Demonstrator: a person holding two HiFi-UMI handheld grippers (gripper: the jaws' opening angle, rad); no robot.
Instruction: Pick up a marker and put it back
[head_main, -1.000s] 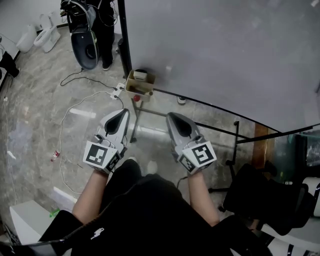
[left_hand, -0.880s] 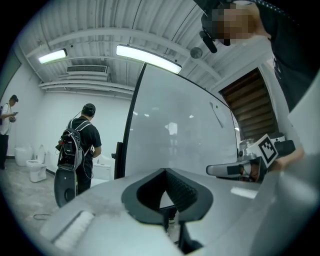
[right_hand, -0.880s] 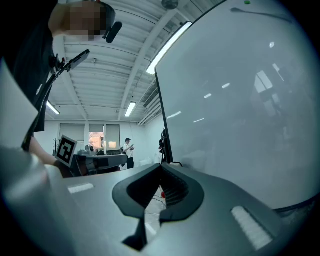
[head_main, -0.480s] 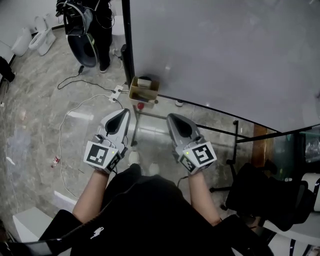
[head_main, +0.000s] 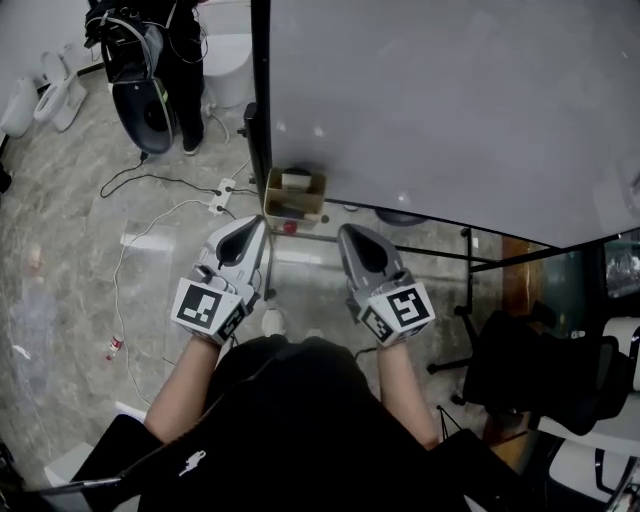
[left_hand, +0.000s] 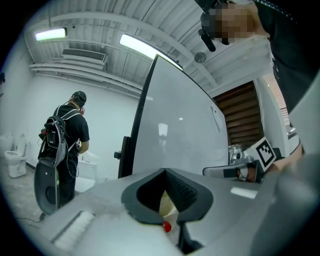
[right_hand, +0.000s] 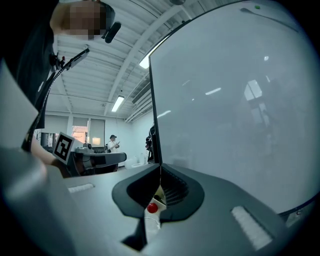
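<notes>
Holding nothing | left gripper (head_main: 257, 223), right gripper (head_main: 346, 233): jaws pressed together | cardboard box (head_main: 272, 192) at 12 o'clock beyond both tips, untouched | marker indiscernible

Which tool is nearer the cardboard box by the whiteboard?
Left, narrowly. The left tool points at the near-left corner of the box; the right tool sits a bit farther off its near-right corner. Both shut, empty.
</notes>
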